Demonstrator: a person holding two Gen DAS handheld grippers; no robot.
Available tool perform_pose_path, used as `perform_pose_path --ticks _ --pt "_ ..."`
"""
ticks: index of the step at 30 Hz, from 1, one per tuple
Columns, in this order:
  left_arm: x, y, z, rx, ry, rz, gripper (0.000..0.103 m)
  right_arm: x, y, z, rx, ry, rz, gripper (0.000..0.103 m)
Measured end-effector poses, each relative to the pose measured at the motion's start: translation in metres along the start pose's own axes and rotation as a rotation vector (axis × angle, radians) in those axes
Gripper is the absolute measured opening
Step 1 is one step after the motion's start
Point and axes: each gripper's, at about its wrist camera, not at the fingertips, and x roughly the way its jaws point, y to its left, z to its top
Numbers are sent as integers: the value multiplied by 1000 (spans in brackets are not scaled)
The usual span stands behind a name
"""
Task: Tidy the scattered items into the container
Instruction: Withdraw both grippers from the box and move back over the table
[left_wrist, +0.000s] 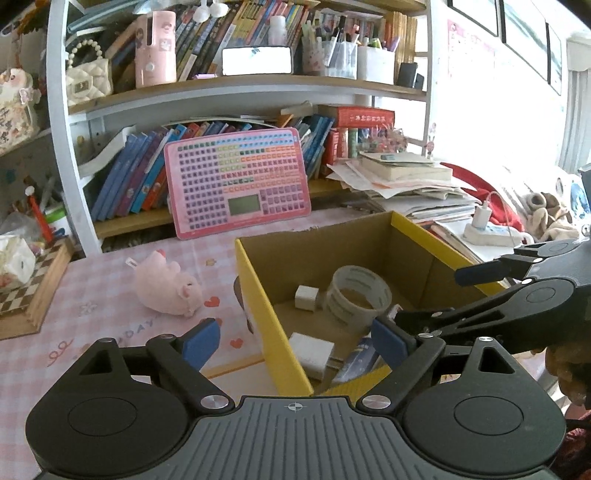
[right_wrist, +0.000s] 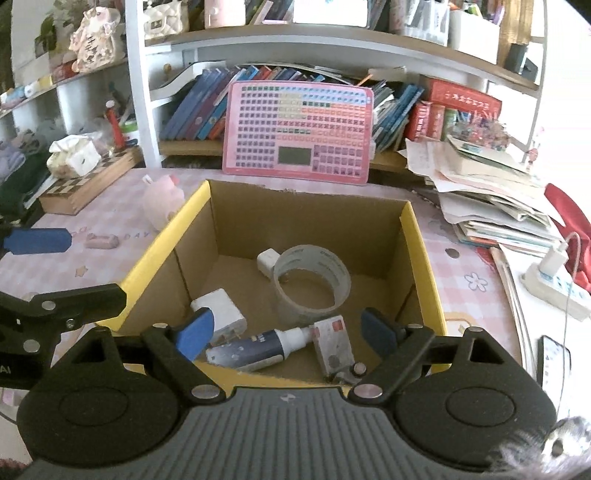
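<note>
While both gape, the right hand-held gripper overhangs the box.

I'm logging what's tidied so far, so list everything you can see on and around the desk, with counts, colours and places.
box: 1, yellow outside, brown inside, desk centre
tape roll: 1, grey, in box
chargers: 2, white, in box
tube: 1, dark blue and white, in box near front
card pack: 1, white-red, in box beside tube
plush pig: 1, pink, on desk left of box
keyboard toy: 1, pink, leaning on shelf
power strip: 1, white, right
left tool: open, empty
right tool: open, empty
</note>
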Motion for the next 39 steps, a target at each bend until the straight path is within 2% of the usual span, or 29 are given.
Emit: perform_pose_path --ticks 25,39 --pt "-69 56 -51 42 22 -80 91 -54 100 -46 55 15 -107 90" --pt "-100 94 -81 18 46 -67 91 -55 159 -63 27 59 -82 90"
